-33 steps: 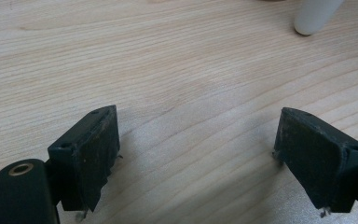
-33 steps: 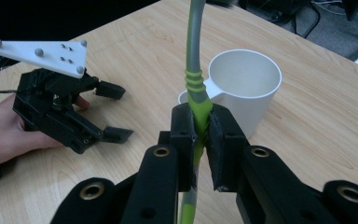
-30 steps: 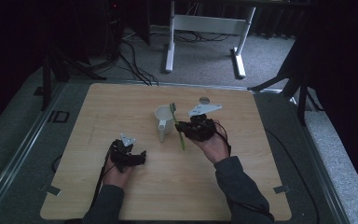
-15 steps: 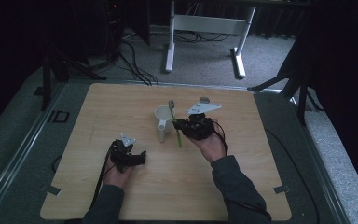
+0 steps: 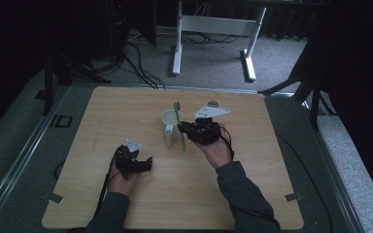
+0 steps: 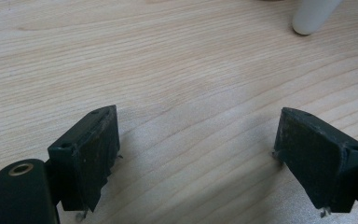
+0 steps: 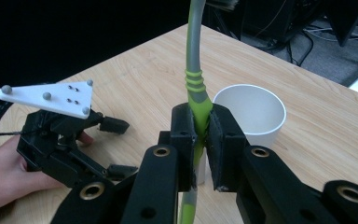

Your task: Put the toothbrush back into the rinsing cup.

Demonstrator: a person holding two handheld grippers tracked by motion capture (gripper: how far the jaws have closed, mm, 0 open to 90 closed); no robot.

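Note:
A green and grey toothbrush stands nearly upright just right of a white cup at the table's middle. My right gripper is shut on the toothbrush, jaws clamped on its green handle, with the white cup just beyond and its rim open. My left gripper rests low on the wooden table at front left, open, nothing between its fingers. The left gripper also appears in the right gripper view with its white marker plate on top.
A small round grey object lies near the table's far edge. A white desk frame and cables stand on the floor behind. The white cup's base shows at the top of the left gripper view.
The right gripper has carried the toothbrush slightly left and closer to the cup, holding it more upright. The left gripper has stayed put.

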